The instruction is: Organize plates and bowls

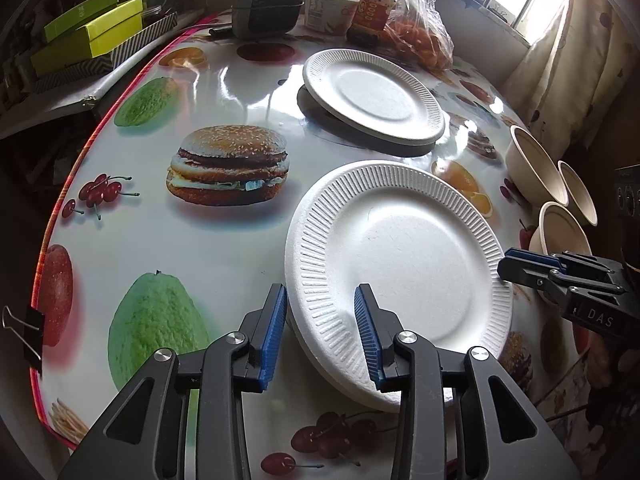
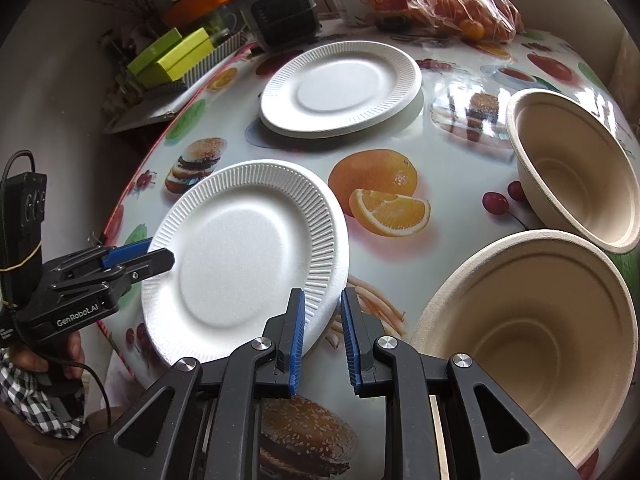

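A white foam plate lies near the table's front, seen also in the right wrist view. My left gripper is open, its jaws astride the plate's near-left rim. My right gripper is open, its jaws astride the plate's opposite rim; it shows at the right of the left wrist view. A second white plate lies farther back. Three beige bowls stand at the right: one close, one behind, a third beside them.
The table has a glossy fruit-and-burger print cloth. At the back stand a grey fan heater, a jar, a tub and a bag of oranges. Green boxes lie left, off the table.
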